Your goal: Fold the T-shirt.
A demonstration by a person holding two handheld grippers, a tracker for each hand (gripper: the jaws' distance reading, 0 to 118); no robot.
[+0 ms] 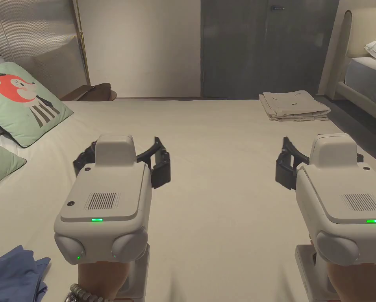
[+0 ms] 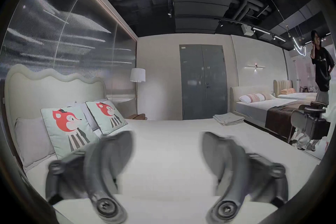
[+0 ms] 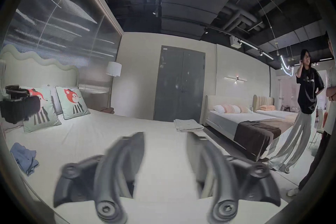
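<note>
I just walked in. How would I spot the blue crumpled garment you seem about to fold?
Start at the big cream bed and find the fox pillows at its head. Nearer the person than those, by the bed's edge, lies the blue garment. It is the one crumpled heap, unlike the beige folded stack at the far corner.

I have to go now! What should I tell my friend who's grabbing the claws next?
Left claw: open, holding nothing, hovering over the bare bed.
Right claw: open, holding nothing, hovering over the bed too.
Blue garment: crumpled at the near left corner of the bed, beside the left claw's hand; likely the T-shirt to fold.
Folded beige stack: at the far right edge of the bed, looks finished.
Done: nothing on the blue garment yet.
Left: pick it up, spread it flat on the open middle of the bed, fold it, probably add it to the stack.
</note>
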